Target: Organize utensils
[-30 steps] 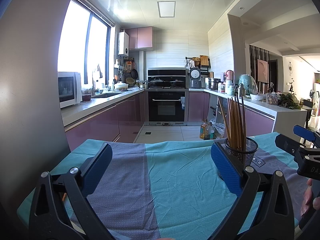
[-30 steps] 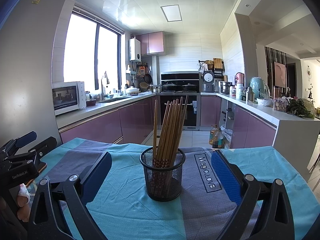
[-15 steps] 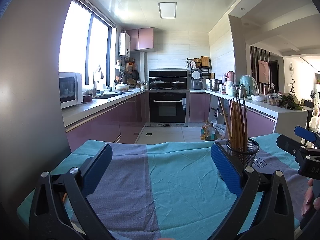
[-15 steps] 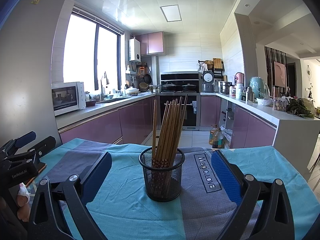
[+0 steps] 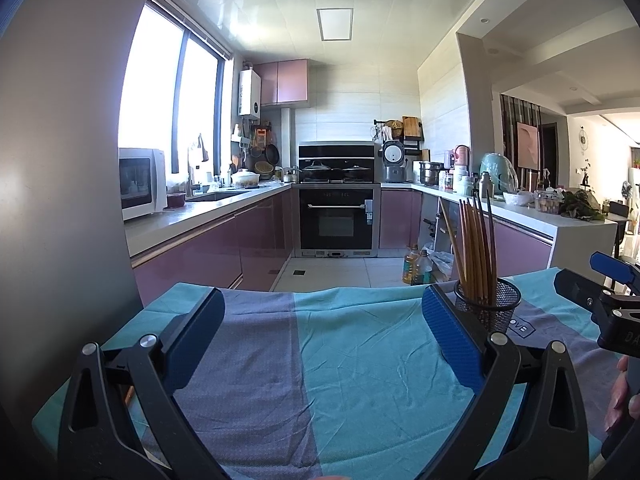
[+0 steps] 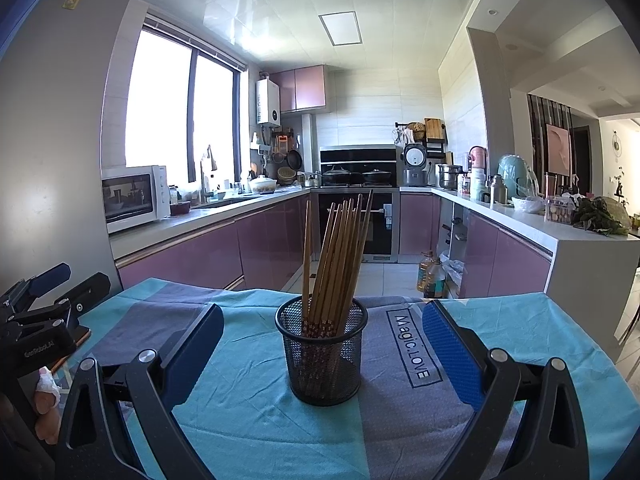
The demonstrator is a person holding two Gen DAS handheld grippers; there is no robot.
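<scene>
A black mesh holder point(image 6: 322, 350) stands upright on the teal and grey tablecloth point(image 6: 248, 412). Several wooden chopsticks point(image 6: 340, 248) stand in it, leaning right. My right gripper point(image 6: 322, 344) is open and empty, its fingers apart on either side of the holder and a little nearer than it. My left gripper point(image 5: 320, 336) is open and empty over bare cloth point(image 5: 360, 360). In the left wrist view the holder point(image 5: 490, 306) with chopsticks point(image 5: 474, 248) sits just behind the right finger. The right gripper also shows there at the right edge point(image 5: 608, 300).
The left gripper shows at the left edge of the right wrist view point(image 6: 40, 316). The table's far edge point(image 6: 260, 290) drops to the kitchen floor. Purple cabinets and a white counter point(image 6: 592, 248) lie beyond. A grey fridge wall point(image 5: 60, 160) stands at the left.
Both views have risen and drawn back very slightly; the holder sits a little lower and farther in each. Both grippers stay open and empty.
</scene>
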